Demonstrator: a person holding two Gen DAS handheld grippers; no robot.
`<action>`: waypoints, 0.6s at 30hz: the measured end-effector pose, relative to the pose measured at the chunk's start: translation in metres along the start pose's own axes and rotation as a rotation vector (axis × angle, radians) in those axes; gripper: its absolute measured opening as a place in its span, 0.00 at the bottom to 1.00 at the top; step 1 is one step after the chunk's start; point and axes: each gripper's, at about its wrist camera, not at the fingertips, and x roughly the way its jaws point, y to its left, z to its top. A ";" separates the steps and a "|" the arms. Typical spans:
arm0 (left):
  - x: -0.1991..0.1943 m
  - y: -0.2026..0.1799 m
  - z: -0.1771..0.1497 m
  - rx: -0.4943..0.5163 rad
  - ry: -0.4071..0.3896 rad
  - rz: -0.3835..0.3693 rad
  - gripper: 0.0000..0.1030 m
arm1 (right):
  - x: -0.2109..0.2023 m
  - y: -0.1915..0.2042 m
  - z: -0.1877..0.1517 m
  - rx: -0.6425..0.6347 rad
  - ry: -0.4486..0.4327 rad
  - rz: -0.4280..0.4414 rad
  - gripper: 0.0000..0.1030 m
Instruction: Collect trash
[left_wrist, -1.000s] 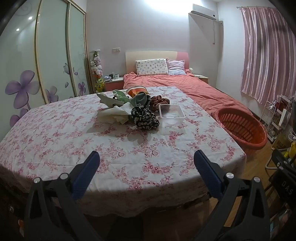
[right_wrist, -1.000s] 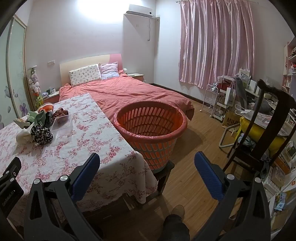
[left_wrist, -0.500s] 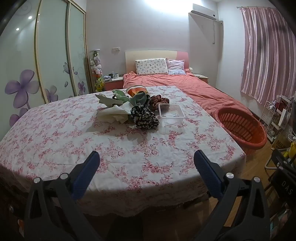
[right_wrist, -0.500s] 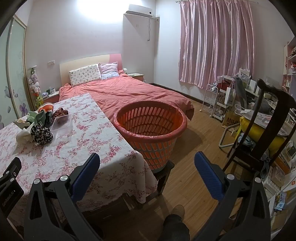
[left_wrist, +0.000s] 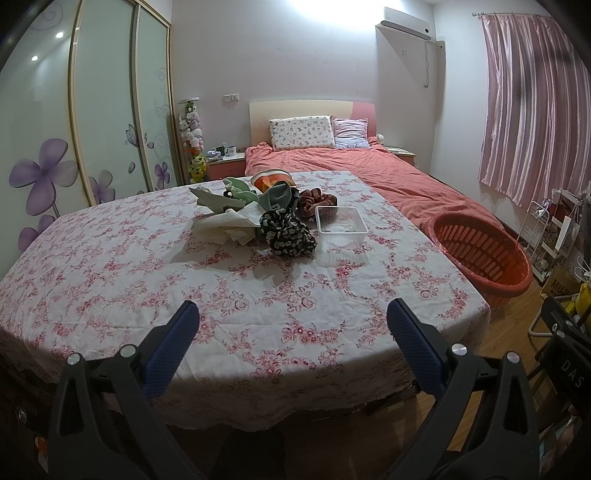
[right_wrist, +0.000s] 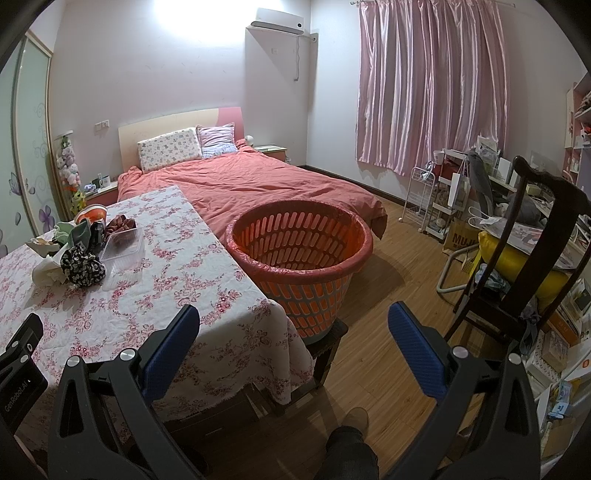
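Trash pile (left_wrist: 258, 218) sat mid-table (left_wrist: 110, 280): crumpled paper, floral black bag, clear plastic tray (left_wrist: 341, 225), red basket (right_wrist: 299, 254) beside the table. Left gripper (left_wrist: 291, 325) and right gripper (right_wrist: 293, 325) stayed spread wide, empty; nothing moved since earlier.

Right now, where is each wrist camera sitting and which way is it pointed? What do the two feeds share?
Left wrist: sits behind the open left gripper, at the table's near edge, facing across the floral tablecloth at the trash pile and the bed behind it; only the gripper shows.
Right wrist: sits behind the open right gripper, off the table's right corner, facing the orange basket; a trouser leg and shoe show below.
Shared: the tablecloth, trash pile, clear plastic tray, basket and bed.
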 end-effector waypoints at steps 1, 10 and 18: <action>0.000 0.000 0.000 0.000 0.000 0.000 0.96 | 0.000 0.000 0.000 0.000 0.000 0.000 0.98; 0.000 0.000 0.000 0.000 0.001 -0.001 0.96 | 0.000 0.000 -0.001 0.001 0.000 0.000 0.98; -0.001 -0.001 -0.001 0.000 0.001 -0.001 0.96 | 0.000 -0.001 -0.001 0.002 0.000 0.001 0.98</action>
